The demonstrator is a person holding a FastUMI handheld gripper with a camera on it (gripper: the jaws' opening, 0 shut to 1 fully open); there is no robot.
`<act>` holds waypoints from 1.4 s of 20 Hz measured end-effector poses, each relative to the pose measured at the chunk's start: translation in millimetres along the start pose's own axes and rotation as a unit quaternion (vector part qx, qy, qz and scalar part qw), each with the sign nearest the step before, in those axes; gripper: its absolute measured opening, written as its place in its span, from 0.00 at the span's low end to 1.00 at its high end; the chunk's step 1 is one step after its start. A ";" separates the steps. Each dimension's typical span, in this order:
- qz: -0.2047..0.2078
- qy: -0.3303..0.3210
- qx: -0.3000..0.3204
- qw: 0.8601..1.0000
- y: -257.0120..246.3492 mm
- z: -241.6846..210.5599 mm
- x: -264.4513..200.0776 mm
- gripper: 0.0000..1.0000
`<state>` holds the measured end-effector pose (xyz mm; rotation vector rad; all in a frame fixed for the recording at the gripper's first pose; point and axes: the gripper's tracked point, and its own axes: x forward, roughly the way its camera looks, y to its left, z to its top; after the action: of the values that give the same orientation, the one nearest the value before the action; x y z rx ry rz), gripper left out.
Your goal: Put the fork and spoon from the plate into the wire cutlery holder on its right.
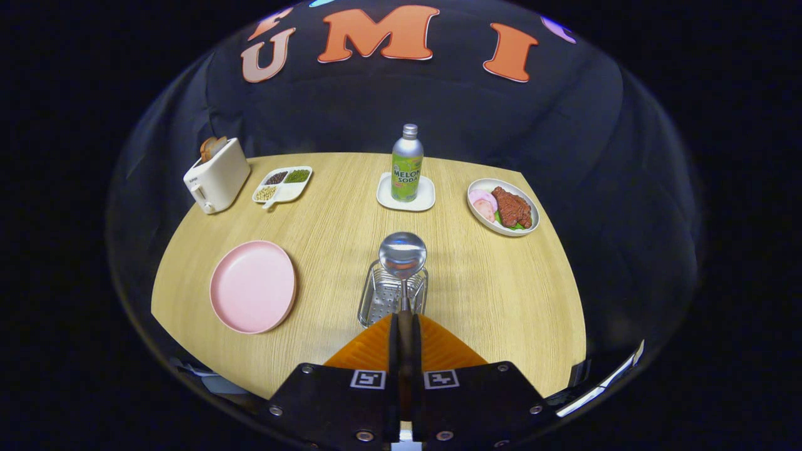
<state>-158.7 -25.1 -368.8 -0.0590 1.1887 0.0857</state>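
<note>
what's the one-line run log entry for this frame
gripper: shut on spoon | spoon: held above wire cutlery holder | pink plate: empty | fork: can't tell | next: likely lower spoon into holder

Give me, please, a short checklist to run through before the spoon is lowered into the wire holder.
1. Tool shut on the spoon handle: ok.
2. Spoon lined up above the wire holder: ok, as far as this view tells.
3. Holder standing upright on the table: ok.
4. Pink plate emptied of cutlery: ok.
5. Fork already in the holder: cannot tell.
6. Spoon's height over the holder's rim: cannot tell.
</note>
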 end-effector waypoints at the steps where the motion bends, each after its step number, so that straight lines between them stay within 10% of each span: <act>1: 0.001 -0.001 -0.002 1.000 -0.6 0.6 1.4 0.08; 13: 0.031 -0.112 0.039 0.992 -7.3 66.0 -6.5 0.08; 22: -0.007 -0.322 0.034 0.946 -34.5 171.8 -97.3 0.09; 28: -0.014 -0.408 0.045 0.912 -37.2 215.2 -164.4 0.27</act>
<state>-17.2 -48.3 -136.1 0.0406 0.3504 0.0236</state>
